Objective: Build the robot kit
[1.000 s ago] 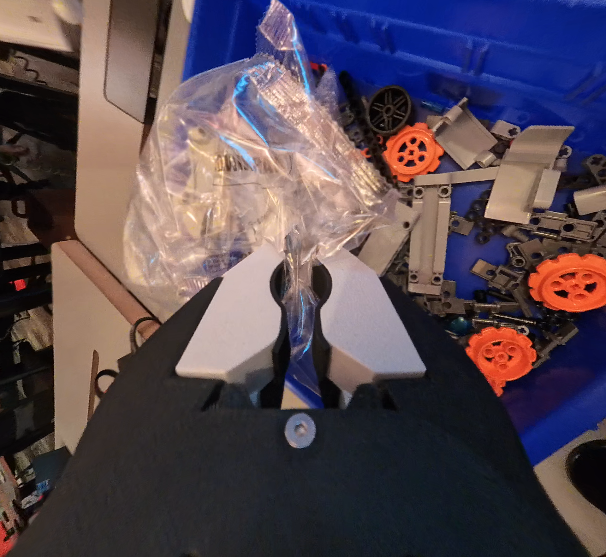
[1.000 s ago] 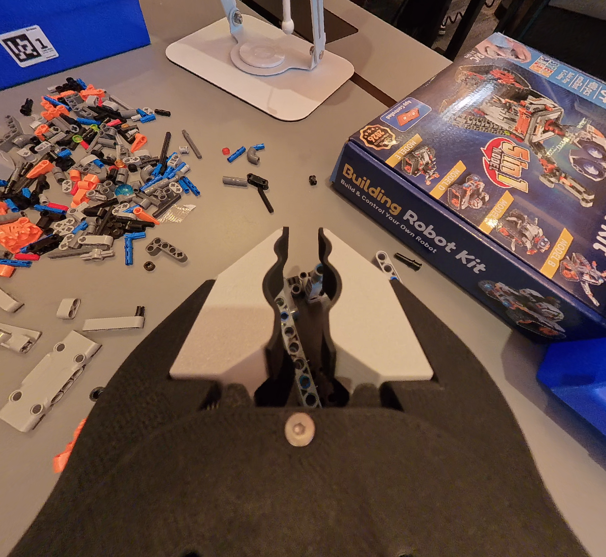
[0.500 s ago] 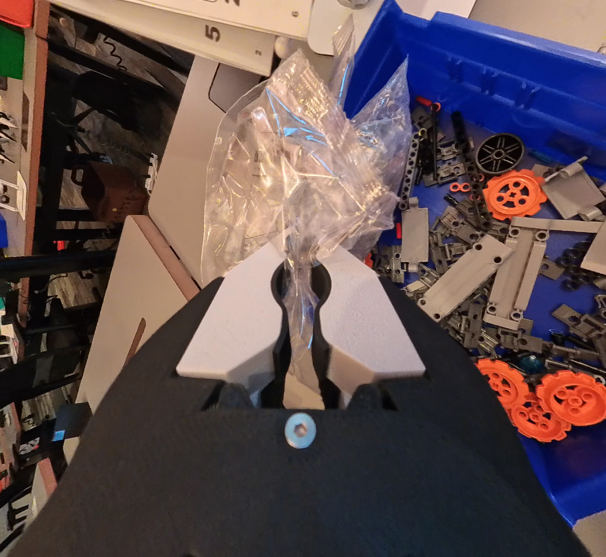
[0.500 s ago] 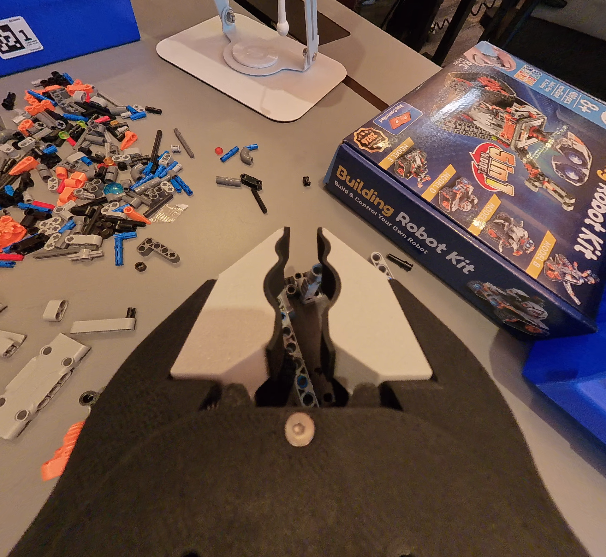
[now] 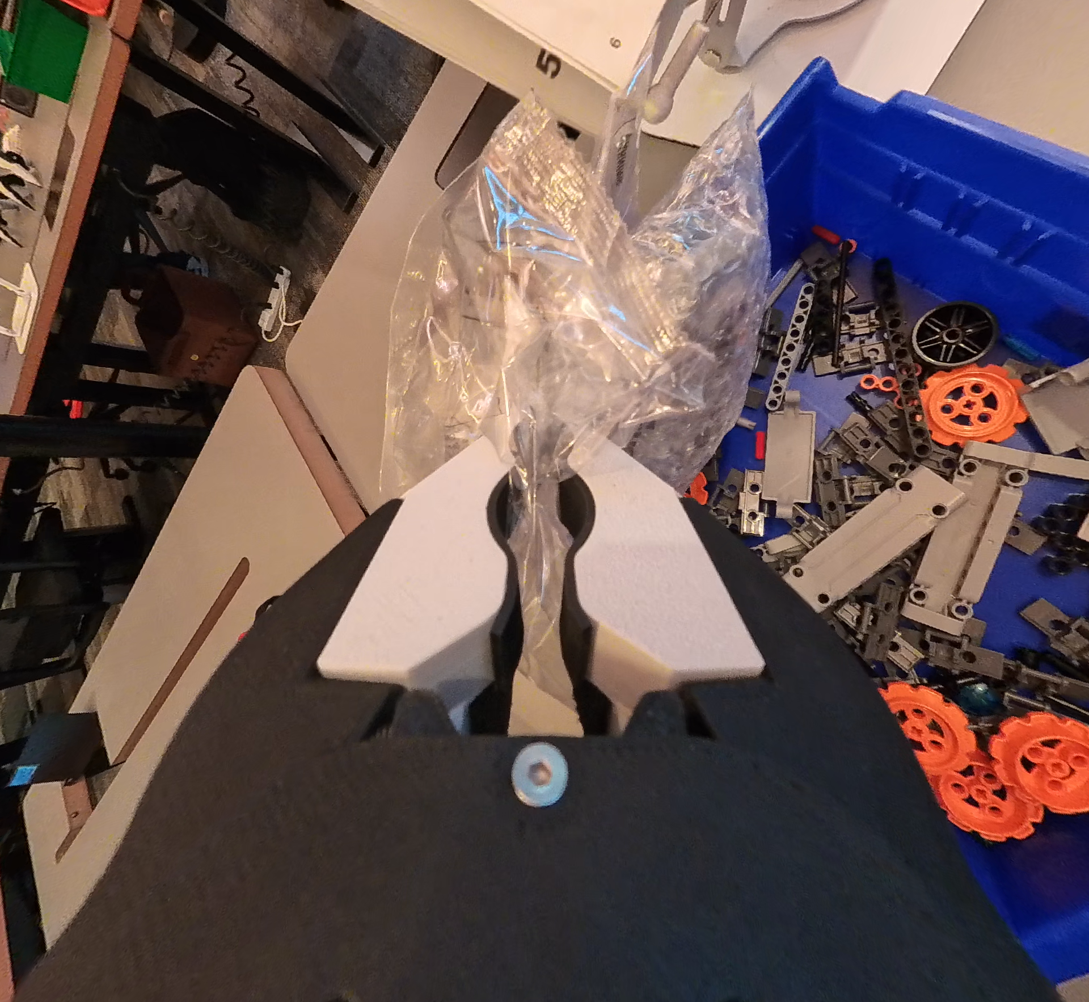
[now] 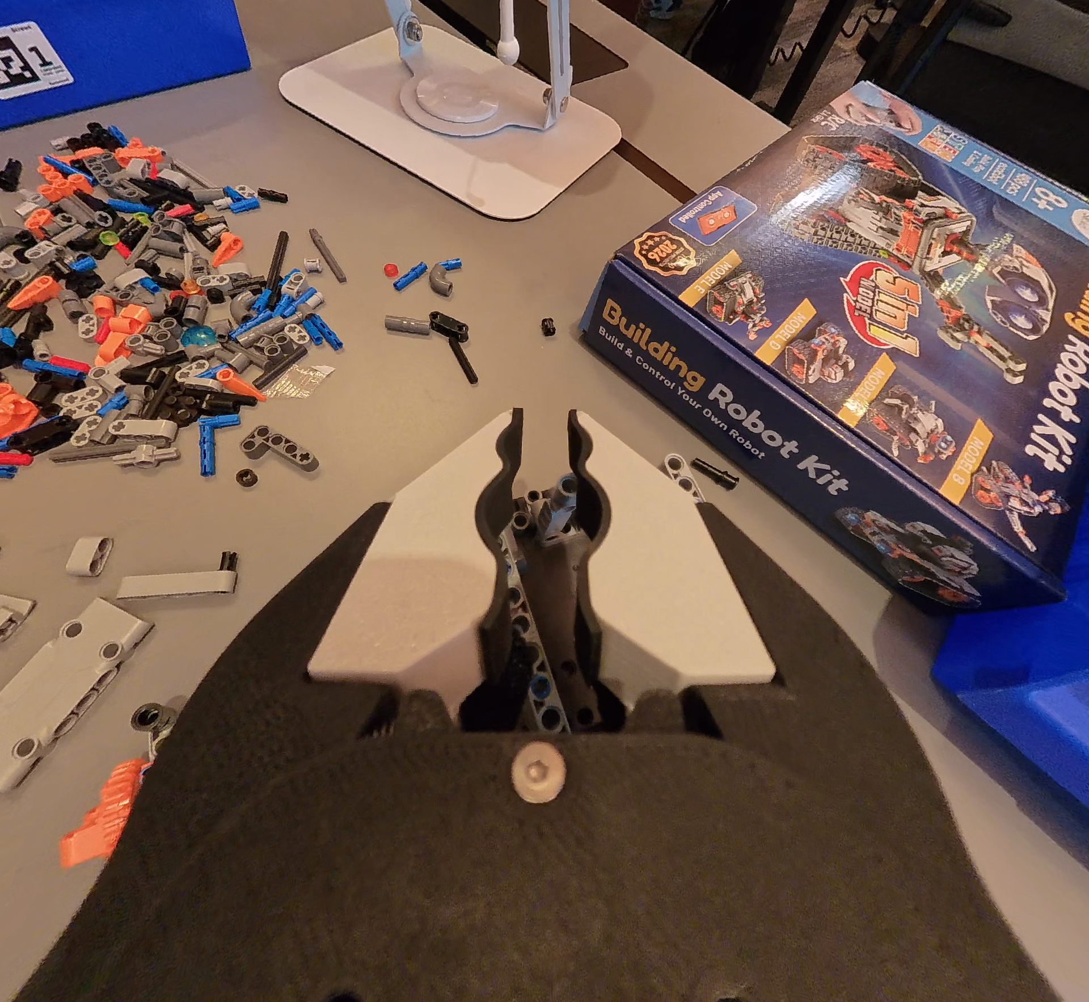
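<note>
My left gripper (image 5: 539,478) has its jaws pressed almost together, pinching the gathered neck of a clear plastic bag (image 5: 566,313) that balloons out at centre frame, just left of the blue bin (image 5: 943,195). I judge the bag light, limp and slick; the bunched neck is the sensible hold, since the crinkled body would only slide and collapse. The bin at right holds grey panels, black beams and orange gear wheels (image 5: 966,405).

My right gripper (image 6: 545,425) has its jaws narrowly parted at the tips, yet deeper in they clamp a small built assembly (image 6: 545,573): a grey holed beam with a black part and pins. It looks rigid but could pop apart at the pins. It hangs over the grey worktop (image 6: 383,384), loose parts (image 6: 147,325) at left, the kit box (image 6: 872,337) at right, a lamp base (image 6: 454,131) beyond.
</note>
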Available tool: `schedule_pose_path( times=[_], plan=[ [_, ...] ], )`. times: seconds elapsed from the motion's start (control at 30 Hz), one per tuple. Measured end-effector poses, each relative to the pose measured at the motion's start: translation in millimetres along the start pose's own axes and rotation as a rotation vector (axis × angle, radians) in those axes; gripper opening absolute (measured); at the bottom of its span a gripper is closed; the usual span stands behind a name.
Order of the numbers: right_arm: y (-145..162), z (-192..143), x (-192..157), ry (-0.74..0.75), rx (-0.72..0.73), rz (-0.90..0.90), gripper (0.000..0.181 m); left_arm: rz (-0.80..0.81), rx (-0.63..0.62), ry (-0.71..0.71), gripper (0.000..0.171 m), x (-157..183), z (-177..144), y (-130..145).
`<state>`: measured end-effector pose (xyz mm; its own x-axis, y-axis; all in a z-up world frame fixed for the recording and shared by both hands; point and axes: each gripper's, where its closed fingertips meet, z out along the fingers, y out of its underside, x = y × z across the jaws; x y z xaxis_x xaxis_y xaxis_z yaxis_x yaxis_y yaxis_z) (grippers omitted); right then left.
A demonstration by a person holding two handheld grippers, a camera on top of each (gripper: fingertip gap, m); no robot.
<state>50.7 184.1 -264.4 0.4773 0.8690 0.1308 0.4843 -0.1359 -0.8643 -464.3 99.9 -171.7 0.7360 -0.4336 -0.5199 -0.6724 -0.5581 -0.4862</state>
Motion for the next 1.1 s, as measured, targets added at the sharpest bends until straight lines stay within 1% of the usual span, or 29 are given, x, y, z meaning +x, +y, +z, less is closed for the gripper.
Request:
schedule_pose_path(
  times=[0.37,0.93,1.1],
  plan=[
    [-1.2,0.4,-4.4,-0.011,0.010,-0.035,0.012,0.019,-0.004,-0.011,0.000,-2.6,2.1,-1.4],
    [-1.1,1.3,-7.7,-0.030,0.015,-0.046,0.013,-0.041,0.046,0.031,0.000,-12.1,0.9,-0.1],
    [-1.1,1.4,-7.9,-0.027,0.013,-0.050,0.013,-0.030,0.043,0.028,0.000,-10.4,1.1,-0.7]
  ],
)
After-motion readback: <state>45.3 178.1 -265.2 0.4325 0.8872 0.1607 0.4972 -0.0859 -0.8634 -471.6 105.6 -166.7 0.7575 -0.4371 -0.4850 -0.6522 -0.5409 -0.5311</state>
